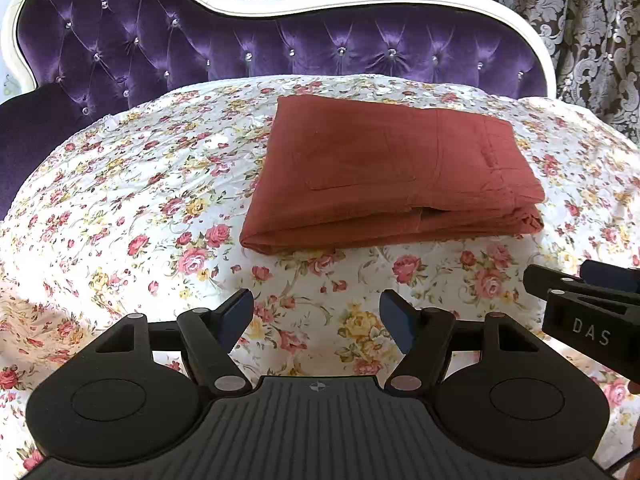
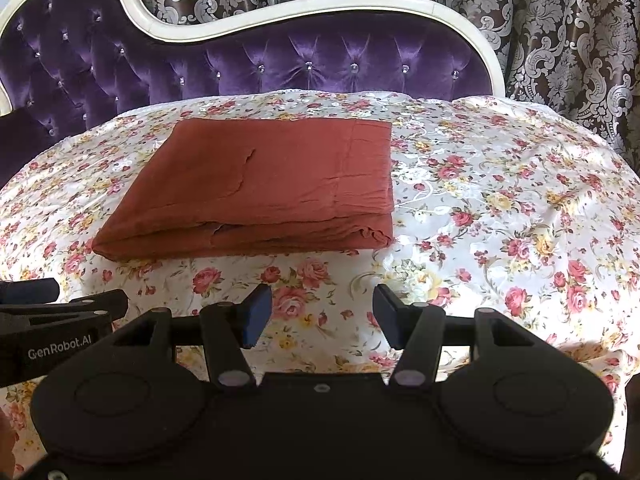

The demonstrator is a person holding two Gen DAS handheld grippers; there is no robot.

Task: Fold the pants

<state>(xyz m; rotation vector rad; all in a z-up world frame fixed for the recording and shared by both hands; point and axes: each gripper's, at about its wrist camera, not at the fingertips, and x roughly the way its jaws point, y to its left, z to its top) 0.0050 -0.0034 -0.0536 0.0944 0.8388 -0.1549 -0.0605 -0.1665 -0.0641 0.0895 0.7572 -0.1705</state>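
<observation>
Pants (image 1: 384, 176), rust-red: folded into a flat rectangular stack, back pocket uppermost, lying on the floral bedspread (image 1: 132, 216) ahead of both grippers and well clear of their fingertips.

Left gripper (image 1: 316, 320): jaws apart, nothing between them, only bedspread beneath; pants ahead and slightly to its right.

Right gripper (image 2: 322, 316): jaws apart, empty, held just beside the left one; pants (image 2: 256, 188) ahead and to its left.

Bedspread (image 2: 500, 208): white with pink and yellow roses, lightly rumpled.

Headboard (image 1: 248, 52): purple tufted velvet with crystal buttons and a cream curved frame, beyond the pants.

Curtain (image 2: 560, 40): dark damask with silver pattern, behind the headboard.
</observation>
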